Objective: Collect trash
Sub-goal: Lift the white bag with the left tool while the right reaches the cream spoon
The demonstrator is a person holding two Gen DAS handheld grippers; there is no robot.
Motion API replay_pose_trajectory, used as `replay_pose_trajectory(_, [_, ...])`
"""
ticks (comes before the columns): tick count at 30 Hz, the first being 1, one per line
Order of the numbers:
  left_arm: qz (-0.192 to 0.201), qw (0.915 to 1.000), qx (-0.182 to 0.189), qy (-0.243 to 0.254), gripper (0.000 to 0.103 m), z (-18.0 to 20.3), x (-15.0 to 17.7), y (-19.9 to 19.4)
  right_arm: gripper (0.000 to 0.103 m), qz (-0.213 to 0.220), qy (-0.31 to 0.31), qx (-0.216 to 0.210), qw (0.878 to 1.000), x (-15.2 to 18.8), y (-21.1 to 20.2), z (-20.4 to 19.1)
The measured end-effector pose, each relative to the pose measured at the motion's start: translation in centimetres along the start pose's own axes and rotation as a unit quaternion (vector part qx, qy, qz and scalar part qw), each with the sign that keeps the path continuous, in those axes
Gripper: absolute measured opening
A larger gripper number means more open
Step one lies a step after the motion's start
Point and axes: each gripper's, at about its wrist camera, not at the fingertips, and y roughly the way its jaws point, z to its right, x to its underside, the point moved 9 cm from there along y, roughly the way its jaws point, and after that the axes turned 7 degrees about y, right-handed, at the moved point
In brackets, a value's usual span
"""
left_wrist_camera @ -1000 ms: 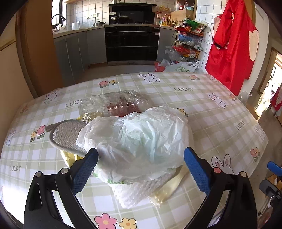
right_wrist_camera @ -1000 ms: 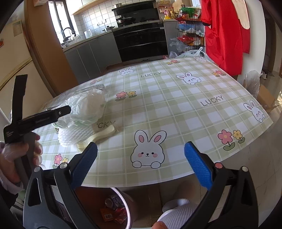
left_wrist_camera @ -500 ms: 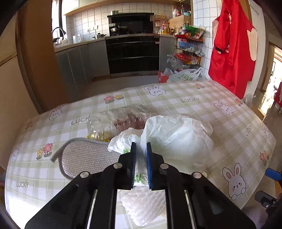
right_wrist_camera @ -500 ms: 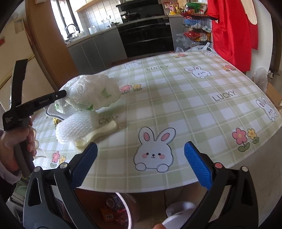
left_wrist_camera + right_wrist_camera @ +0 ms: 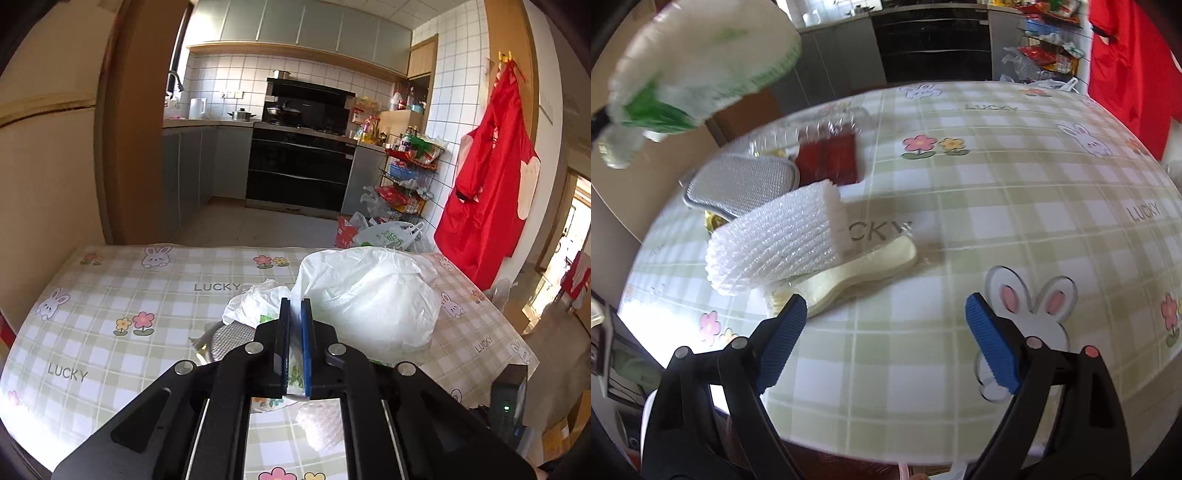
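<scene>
My left gripper (image 5: 295,314) is shut on a crumpled white plastic bag (image 5: 365,295) and holds it lifted above the table; the bag also shows high at the upper left of the right wrist view (image 5: 701,62), blurred. My right gripper (image 5: 886,321) is open and empty, low over the table's near edge. On the checked tablecloth (image 5: 997,203) ahead of it lie a white foam net sleeve (image 5: 775,240), a cream plastic tray piece (image 5: 857,273), a grey mesh pad (image 5: 738,184) and a clear plastic pack with red contents (image 5: 827,155).
The grey pad (image 5: 229,339) and the foam sleeve (image 5: 321,421) show under the left gripper. Beyond the table are kitchen cabinets, an oven (image 5: 299,173), a wire rack with bags (image 5: 406,184) and a red apron (image 5: 487,195) on the wall.
My left gripper closed on the white bag and lifted it up off the pile. My right gripper moved forward and left toward the foam sleeve and tray piece, still open.
</scene>
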Motion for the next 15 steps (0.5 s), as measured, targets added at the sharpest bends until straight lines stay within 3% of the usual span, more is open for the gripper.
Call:
replay_pose_trajectory(7, [0.000, 0.9995, -0.021, -0.024, 0.006, -3.8, 1.2, -2.3, 0.091, -0.018, 0.006, 0.027, 0.999, -0.9, 3.2, -1.4])
replay_pose_trajectory(9, [0.003, 0.9993, -0.022, -0.031, 0.006, -4.3, 1.4, -2.7, 0.093, -0.007, -0.008, 0.050, 0.999, -1.3, 3.1, -1.4])
replay_pose_trajectory(15, [0.011, 0.9986, -0.027, -0.045, 0.006, -4.9, 2.0, -3.6, 0.093, -0.020, -0.012, 0.053, 0.998, -0.7, 2.3, 0.6])
